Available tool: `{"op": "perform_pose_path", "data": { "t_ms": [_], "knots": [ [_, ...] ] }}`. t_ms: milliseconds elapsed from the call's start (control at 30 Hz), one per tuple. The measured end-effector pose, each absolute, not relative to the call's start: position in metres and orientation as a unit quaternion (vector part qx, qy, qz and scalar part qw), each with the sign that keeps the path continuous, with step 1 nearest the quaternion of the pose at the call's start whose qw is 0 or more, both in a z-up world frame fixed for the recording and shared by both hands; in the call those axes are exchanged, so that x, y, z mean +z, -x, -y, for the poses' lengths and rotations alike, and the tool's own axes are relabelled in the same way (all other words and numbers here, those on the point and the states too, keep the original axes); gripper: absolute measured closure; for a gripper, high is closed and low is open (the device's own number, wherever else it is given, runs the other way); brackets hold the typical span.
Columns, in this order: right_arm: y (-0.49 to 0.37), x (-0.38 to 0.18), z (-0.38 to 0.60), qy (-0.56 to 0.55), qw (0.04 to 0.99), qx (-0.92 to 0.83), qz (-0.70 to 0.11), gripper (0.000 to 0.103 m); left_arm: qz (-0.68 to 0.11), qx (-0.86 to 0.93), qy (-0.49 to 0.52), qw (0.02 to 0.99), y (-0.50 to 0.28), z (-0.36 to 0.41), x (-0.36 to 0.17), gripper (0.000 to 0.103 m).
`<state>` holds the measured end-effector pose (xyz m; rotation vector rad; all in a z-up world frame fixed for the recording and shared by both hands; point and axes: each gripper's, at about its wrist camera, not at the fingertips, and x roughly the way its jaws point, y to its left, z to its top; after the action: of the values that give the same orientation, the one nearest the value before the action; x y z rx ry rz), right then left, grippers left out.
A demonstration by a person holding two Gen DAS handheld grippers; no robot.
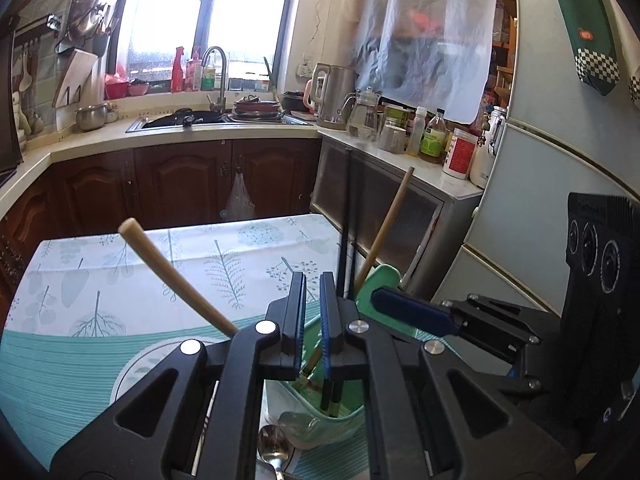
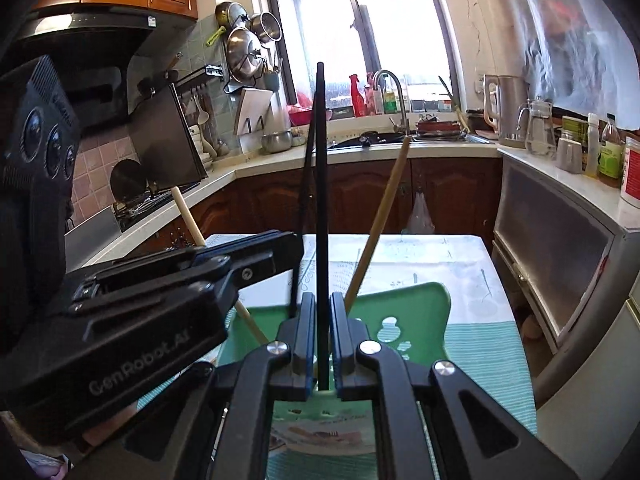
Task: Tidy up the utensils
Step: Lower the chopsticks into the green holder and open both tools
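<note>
Right hand-held gripper (image 2: 320, 344) pinches black chopstick (image 2: 321, 200); only left view shows spoon (image 1: 274, 450).

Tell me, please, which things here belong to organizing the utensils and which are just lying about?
Part of the job:
- green utensil holder
- black chopstick in the right tool
- wooden-handled utensils in the holder
- metal spoon below the left tool

Just lying about:
- electric kettle
- glass pitcher
- bottles and jars
- hanging pans
</note>
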<state>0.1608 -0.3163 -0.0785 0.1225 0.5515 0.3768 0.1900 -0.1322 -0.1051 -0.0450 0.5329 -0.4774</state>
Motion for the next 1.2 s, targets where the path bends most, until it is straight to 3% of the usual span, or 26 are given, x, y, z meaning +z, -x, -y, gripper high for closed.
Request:
{"op": "perform_pose_path", "data": {
  "t_ms": [100, 267, 367, 667, 767, 833, 1000, 1200],
  "knots": [
    [-0.160, -0.076, 0.319, -0.061, 0.943, 0.179, -0.272, 0.072, -0.269, -0.228, 0.033, 0.935, -0.184, 0.125, -0.102, 0.098],
    [-0.158, -0.072, 0.318, -0.054, 0.946, 0.174, -0.269, 0.068, -0.280, -0.224, 0.048, 0.932, -0.171, 0.109, -0.092, 0.098],
    [-0.160, -0.070, 0.320, -0.064, 0.946, 0.169, -0.268, 0.059, -0.283, -0.228, 0.059, 0.930, -0.157, 0.095, -0.084, 0.098],
    [-0.184, -0.072, 0.326, -0.114, 0.942, 0.151, -0.279, 0.057, -0.324, -0.176, 0.055, 0.928, -0.134, 0.059, -0.087, 0.098],
    [-0.190, -0.073, 0.318, -0.102, 0.943, 0.139, -0.285, 0.058, -0.344, -0.161, 0.061, 0.923, -0.135, 0.048, -0.095, 0.098],
    [-0.193, -0.074, 0.311, -0.093, 0.943, 0.143, -0.288, 0.064, -0.356, -0.154, 0.066, 0.919, -0.139, 0.043, -0.101, 0.098],
    [-0.198, -0.077, 0.295, -0.073, 0.939, 0.154, -0.298, 0.089, -0.369, -0.144, 0.072, 0.916, -0.140, 0.034, -0.109, 0.098],
    [-0.194, -0.065, 0.283, -0.043, 0.939, 0.170, -0.295, 0.092, -0.366, -0.143, 0.070, 0.917, -0.141, 0.032, -0.110, 0.098]
  ]
}}
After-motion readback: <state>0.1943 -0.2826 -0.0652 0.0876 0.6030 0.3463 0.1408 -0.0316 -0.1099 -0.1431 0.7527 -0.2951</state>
